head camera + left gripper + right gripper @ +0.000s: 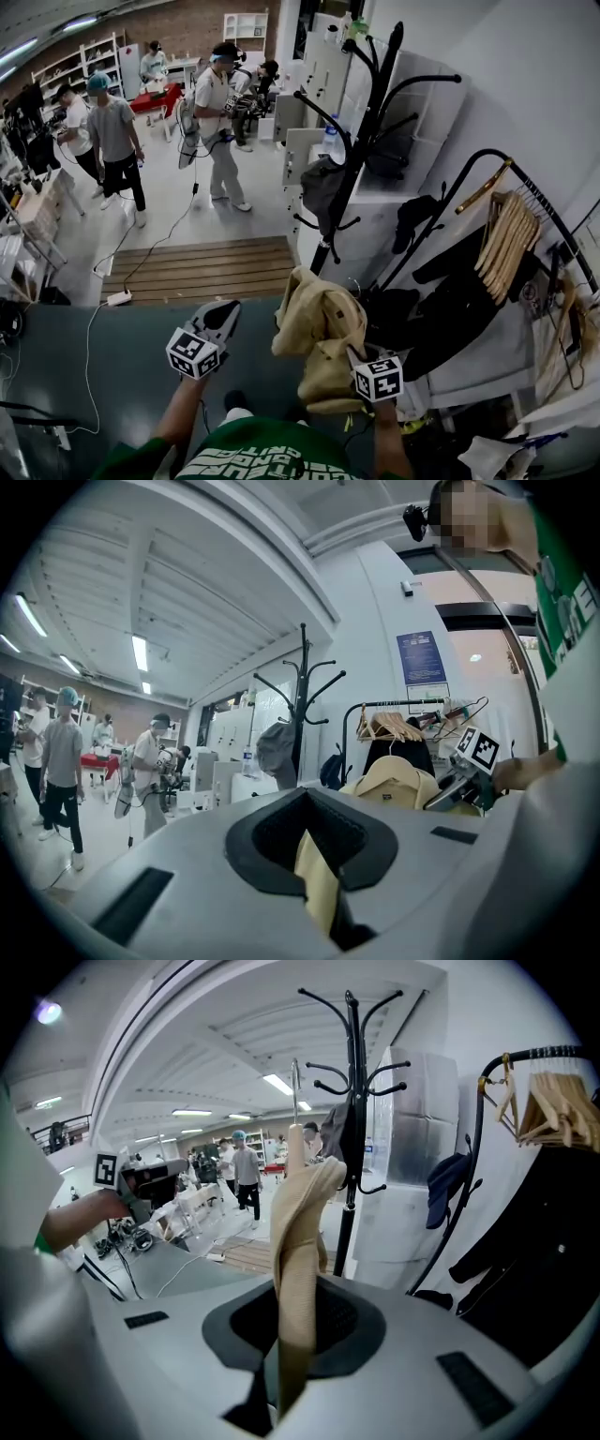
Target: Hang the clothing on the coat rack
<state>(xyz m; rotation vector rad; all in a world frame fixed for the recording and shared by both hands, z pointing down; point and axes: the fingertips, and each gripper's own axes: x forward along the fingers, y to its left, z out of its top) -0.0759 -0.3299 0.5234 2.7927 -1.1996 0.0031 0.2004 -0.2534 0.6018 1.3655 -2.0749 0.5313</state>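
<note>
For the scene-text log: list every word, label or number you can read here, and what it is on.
Nothing can be read.
Shirt: white lettering, cut off and blurred.
Wall poster: print too small.
Marker cubes: square patterns only, no words.

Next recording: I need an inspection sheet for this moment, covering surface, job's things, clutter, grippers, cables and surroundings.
Surface: dark floor, with a wooden platform ahead.
Job's things: tan jacket held up, not yet on the black coat rack; a grey cloth already hangs there.
Clutter: wooden hangers and dark clothes hang at right.
Grippers: left hand-held gripper and right hand-held gripper are both shut on jacket fabric.
Cables: white cable and power strip on the floor.
Surroundings: people standing in the workshop behind.
</note>
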